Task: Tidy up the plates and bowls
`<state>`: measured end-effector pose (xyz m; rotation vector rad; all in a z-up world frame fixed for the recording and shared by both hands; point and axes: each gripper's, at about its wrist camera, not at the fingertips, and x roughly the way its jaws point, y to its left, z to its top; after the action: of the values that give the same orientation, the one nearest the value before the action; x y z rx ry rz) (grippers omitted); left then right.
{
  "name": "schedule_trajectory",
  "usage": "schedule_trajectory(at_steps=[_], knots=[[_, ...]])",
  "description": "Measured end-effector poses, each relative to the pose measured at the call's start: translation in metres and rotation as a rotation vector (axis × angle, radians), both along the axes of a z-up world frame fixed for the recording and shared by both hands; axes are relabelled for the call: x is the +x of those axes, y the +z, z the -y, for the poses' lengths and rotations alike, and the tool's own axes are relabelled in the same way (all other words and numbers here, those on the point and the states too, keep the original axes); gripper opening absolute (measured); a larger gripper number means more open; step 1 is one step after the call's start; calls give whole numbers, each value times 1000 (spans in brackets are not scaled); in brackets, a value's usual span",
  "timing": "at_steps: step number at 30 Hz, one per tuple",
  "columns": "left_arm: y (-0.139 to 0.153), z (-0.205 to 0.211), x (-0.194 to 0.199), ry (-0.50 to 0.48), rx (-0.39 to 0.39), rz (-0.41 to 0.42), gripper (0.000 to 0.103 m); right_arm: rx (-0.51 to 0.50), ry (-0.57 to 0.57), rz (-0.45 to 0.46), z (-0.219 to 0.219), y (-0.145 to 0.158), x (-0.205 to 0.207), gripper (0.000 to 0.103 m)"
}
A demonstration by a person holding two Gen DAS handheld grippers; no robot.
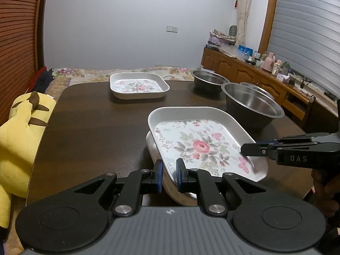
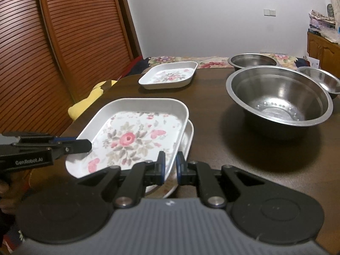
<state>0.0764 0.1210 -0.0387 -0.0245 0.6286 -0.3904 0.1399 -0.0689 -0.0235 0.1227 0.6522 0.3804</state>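
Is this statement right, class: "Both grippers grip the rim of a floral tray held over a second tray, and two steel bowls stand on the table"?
Wrong in one respect: three steel bowls stand there, not two, as the right wrist view shows: a large bowl, a far bowl and a small bowl. The left gripper and right gripper do grip the floral tray.

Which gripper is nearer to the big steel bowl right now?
Right. The right gripper grips the top floral plate on the rim facing the big steel bowl. The left gripper clamps the opposite rim, so the plate lies between it and the bowl.
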Motion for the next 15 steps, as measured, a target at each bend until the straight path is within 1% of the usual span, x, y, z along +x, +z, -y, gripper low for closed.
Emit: schedule_trajectory(at_steps=[3, 7, 12, 15], knots=[[-2, 3, 0, -1, 18, 2, 14, -15, -8, 13, -1, 0, -2, 12], [-6, 4, 1, -2, 22, -5, 14, -29, -20, 28, -2, 0, -3, 12], [-6, 5, 0, 0, 25, 6, 14, -33, -25, 31, -3, -4, -4, 12], [-6, 7, -1, 2, 43, 18, 14, -44, -28, 40, -6, -4, -5, 12]])
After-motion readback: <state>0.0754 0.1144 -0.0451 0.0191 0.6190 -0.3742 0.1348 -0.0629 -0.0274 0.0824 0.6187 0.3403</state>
